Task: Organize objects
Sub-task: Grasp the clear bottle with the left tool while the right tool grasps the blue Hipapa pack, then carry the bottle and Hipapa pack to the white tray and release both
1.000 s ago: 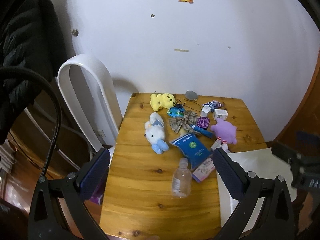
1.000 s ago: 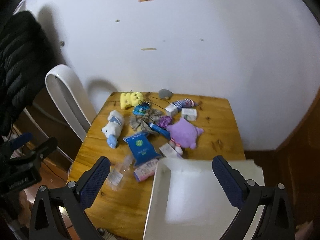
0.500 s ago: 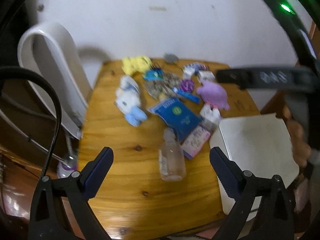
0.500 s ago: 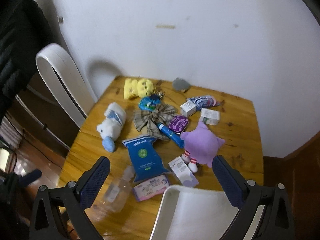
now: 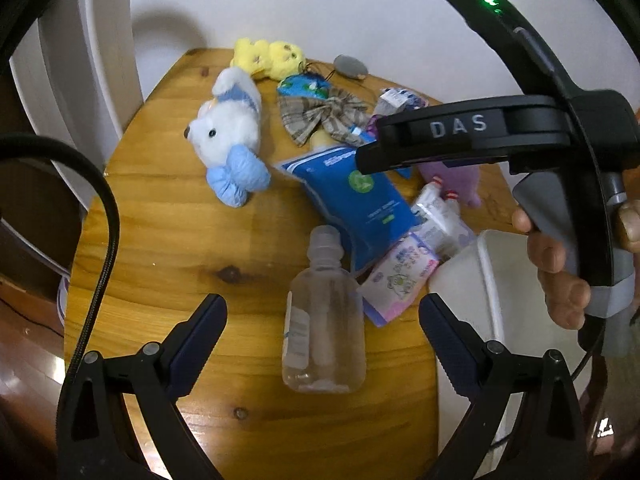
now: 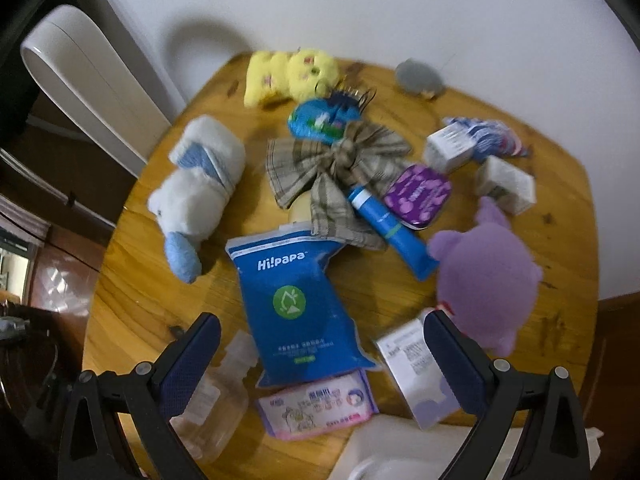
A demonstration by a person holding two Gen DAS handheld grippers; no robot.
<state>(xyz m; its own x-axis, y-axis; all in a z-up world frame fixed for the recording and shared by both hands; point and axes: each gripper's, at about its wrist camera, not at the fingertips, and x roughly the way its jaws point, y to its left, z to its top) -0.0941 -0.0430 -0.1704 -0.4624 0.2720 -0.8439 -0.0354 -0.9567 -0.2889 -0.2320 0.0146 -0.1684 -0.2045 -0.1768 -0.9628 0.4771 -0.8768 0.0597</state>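
Left wrist view: desk bare at left and lower centre; bin at right edge. Left tongs wide open, empty, just narrowed slightly; bottle lies between the tips.

Right wrist view: right tongs wide open, empty; blue pack between them, purple plush by the right tip.

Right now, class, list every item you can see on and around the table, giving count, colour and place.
plush toys: three, white-blue, yellow, purple; left, back, right
wipes pack: one, blue, centre
bottle: one, clear, front, lying down
tissue pack: one, pink-white, front
plaid bow: one, brown-grey, middle
tube: one, blue, beside bow
small boxes: three, white
bin: one, white, front right
left hand-held gripper: open
right hand-held gripper: open
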